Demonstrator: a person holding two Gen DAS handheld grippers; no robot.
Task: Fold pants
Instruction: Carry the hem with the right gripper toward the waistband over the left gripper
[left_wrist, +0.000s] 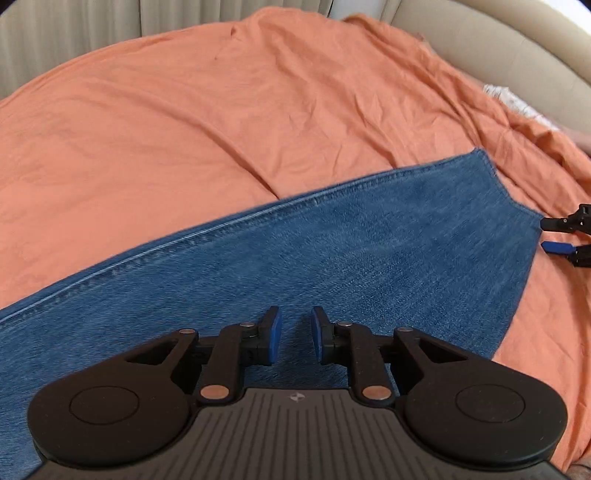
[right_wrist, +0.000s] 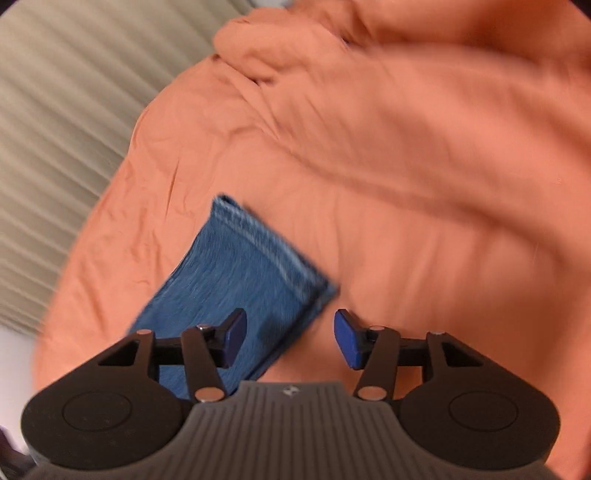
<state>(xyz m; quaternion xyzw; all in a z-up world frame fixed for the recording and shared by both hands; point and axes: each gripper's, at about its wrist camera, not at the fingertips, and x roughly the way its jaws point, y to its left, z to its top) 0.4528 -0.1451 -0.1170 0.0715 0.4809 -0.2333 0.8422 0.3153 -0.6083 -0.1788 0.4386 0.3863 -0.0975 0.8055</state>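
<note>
**Denim leg flat on the orange sheet, both grippers empty**

Left wrist view: my left gripper (left_wrist: 294, 334) hovered over the jeans (left_wrist: 332, 251), fingers slightly apart, pinching nothing. The pants lay flat across the orange sheet (left_wrist: 166, 122).

Right wrist view: my right gripper (right_wrist: 290, 338) had its fingers spread wide, empty, above the hem end of the jeans (right_wrist: 240, 273).

A bedroom at home: rumpled orange bedsheet (left_wrist: 184, 122), pleated beige curtains (right_wrist: 55, 129) beside it.
</note>
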